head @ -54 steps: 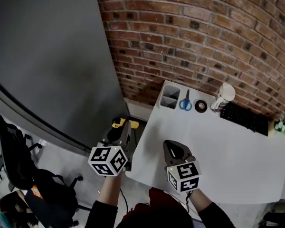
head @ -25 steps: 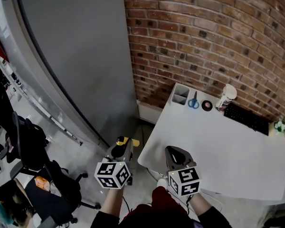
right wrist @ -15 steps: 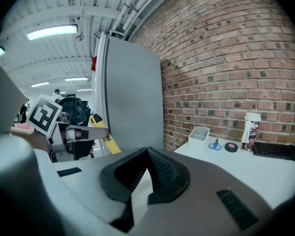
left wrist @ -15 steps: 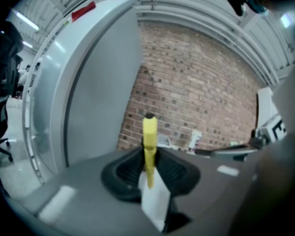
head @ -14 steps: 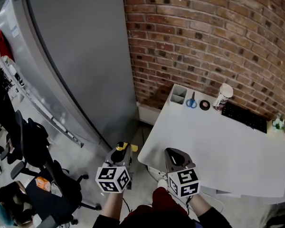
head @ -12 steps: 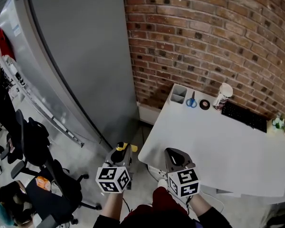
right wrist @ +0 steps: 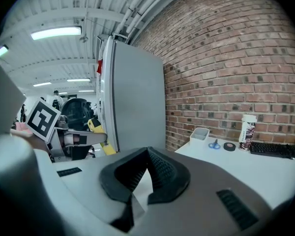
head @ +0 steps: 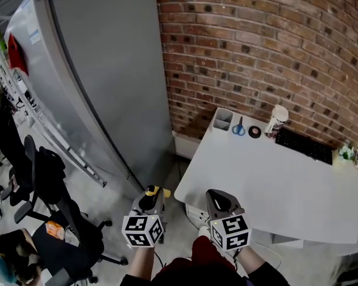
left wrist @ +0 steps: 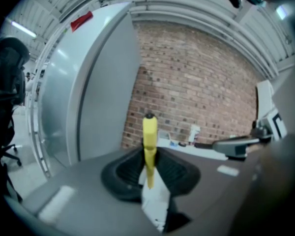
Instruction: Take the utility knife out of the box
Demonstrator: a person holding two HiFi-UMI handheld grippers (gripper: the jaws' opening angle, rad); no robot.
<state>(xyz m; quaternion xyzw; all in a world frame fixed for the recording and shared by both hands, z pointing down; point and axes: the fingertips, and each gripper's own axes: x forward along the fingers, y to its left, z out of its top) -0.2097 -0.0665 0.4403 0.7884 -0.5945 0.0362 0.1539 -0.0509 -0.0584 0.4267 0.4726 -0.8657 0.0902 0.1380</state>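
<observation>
- Both hands sit low at the bottom edge of the head view, side by side. The left gripper [head: 151,199] is over the grey floor beside the white table [head: 286,189], and the right gripper [head: 218,198] is at the table's near corner. Both point forward, tilted slightly down
- The head view shows the slim yellow utility knife [head: 153,190] only as a yellow tip past the left jaws. The left gripper view shows it edge-on, standing upright between the pads
- The small pale open box [head: 222,119] stands at the table's far corner by the brick wall, well apart from the knife
- The left jaws are partly closed, clamped on the knife
- The right jaws meet at their tips with nothing between them
</observation>
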